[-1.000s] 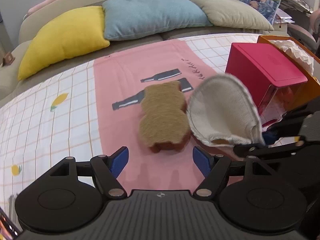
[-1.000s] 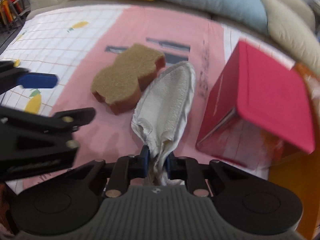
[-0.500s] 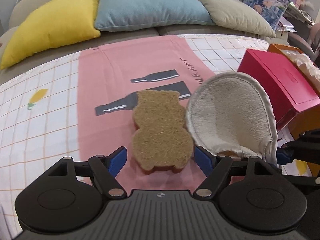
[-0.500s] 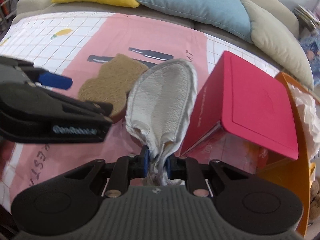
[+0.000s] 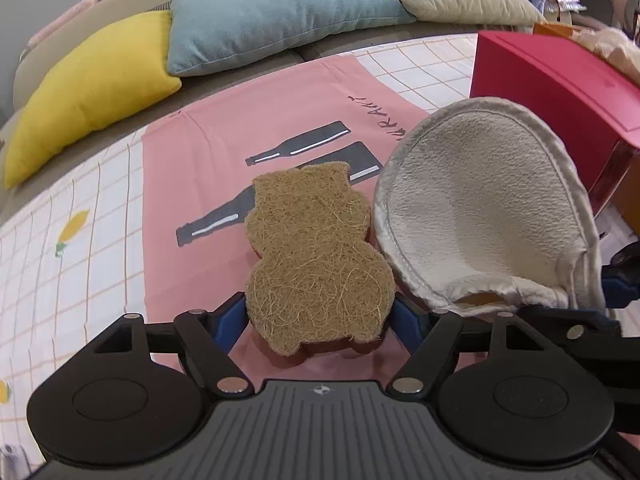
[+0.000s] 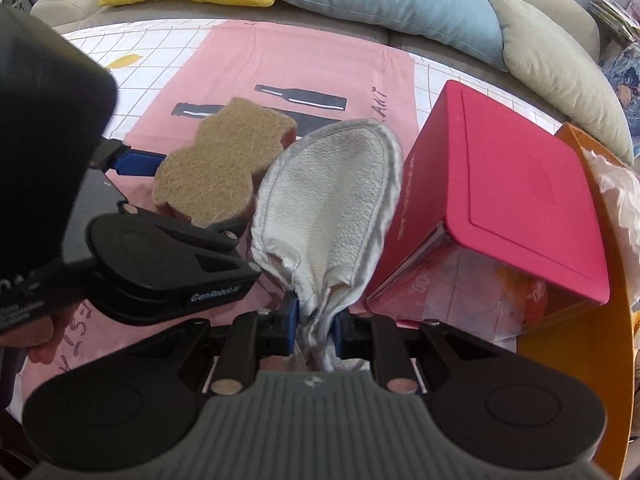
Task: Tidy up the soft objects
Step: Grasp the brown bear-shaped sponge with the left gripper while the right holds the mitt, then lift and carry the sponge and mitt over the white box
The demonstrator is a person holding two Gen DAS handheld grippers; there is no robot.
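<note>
The left gripper has come forward and down onto the bear-shaped scouring sponge: a second ago its blue fingers stood short of the sponge, and now they flank its near end, one on each side. The white mitt, pinched in the right gripper, has risen clear of the pink cloth.

Red box close rt of mitt; pink mat free lt.

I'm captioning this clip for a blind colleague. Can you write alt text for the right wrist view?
The right gripper pinches the gathered end of a white mitt, while the left gripper straddles a brown bear-shaped sponge on a pink cloth.
</note>
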